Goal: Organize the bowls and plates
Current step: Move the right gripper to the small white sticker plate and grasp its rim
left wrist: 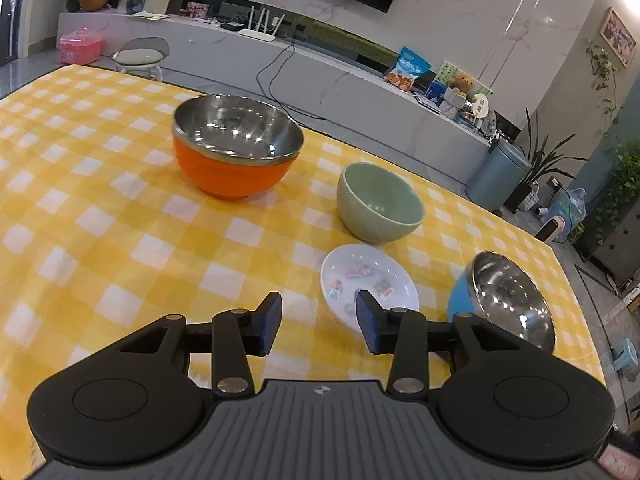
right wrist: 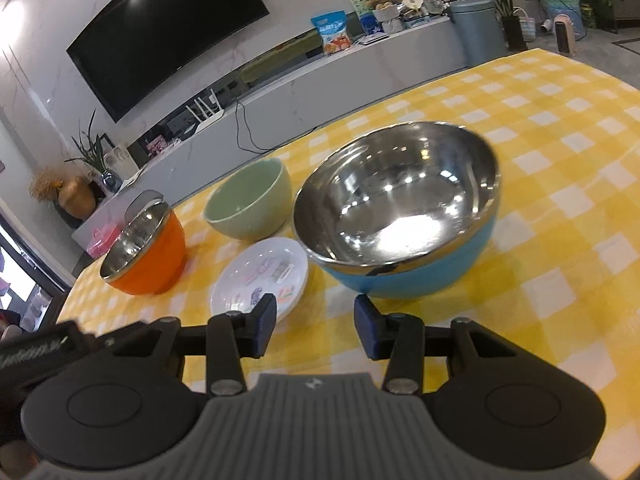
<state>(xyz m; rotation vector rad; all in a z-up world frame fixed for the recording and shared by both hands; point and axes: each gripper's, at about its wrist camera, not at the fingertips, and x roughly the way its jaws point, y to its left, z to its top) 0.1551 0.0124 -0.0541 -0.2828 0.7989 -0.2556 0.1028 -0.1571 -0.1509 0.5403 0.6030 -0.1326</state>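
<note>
Currently, my left hand-held gripper [left wrist: 318,322] and right hand-held gripper [right wrist: 315,326] stand partly open, holding nothing. The white plate [left wrist: 368,280] lies near them, between the orange bowl [left wrist: 236,148] and blue bowl [right wrist: 404,216].

The left hand-held gripper [left wrist: 318,322] has a grey ribbed body bearing a small round emblem, two black rounded housings with circular recesses, black linkage arms pinned with silver screws, and dark blue pads on its fingers [left wrist: 269,322]. The right hand-held gripper [right wrist: 315,322] is built alike, with the same grey ribbing and blue pads.
</note>
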